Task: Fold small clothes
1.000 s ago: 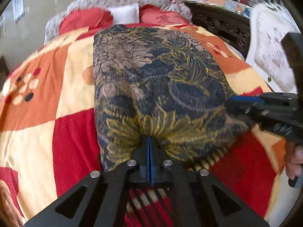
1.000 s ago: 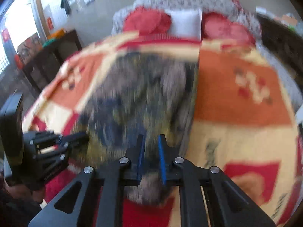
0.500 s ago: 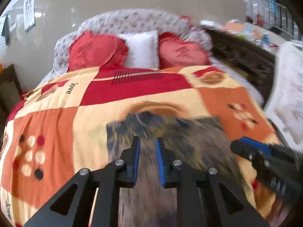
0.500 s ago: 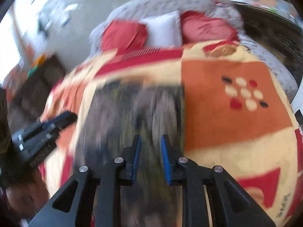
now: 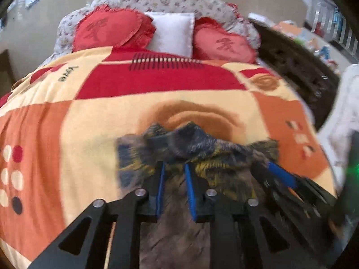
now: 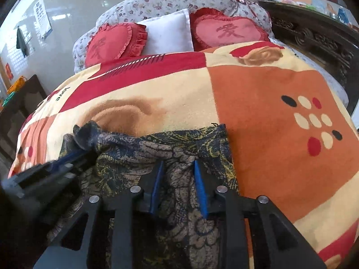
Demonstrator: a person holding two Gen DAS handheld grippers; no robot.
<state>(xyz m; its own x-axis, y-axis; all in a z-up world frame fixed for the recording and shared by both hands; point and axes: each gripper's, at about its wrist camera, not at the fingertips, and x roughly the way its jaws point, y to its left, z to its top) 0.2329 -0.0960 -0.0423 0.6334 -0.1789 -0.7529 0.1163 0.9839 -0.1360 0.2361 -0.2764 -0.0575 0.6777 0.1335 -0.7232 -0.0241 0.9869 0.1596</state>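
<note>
Left tool (image 5: pixel 174 174): blue pads apart, released, astride the bunched far edge of the paisley-print garment (image 6: pixel 179 157). Garment lies on the checked blanket (image 6: pixel 269 103), nearer than the white pillow (image 6: pixel 168 33). Right tool (image 6: pixel 178 172): pads apart, released, cloth between them untouched. Judgement: thin, limp, light fabric; rumples easily. Best hold: hemmed corners, right of the bunch.

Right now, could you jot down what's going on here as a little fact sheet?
Setting: bed with a patchwork blanket
Garment: dark patterned cloth, bunched near the front of the blanket
Left gripper: jaws open, over the cloth
Right gripper: jaws open, over the cloth
Pillows: two red heart cushions flanking a white pillow
</note>
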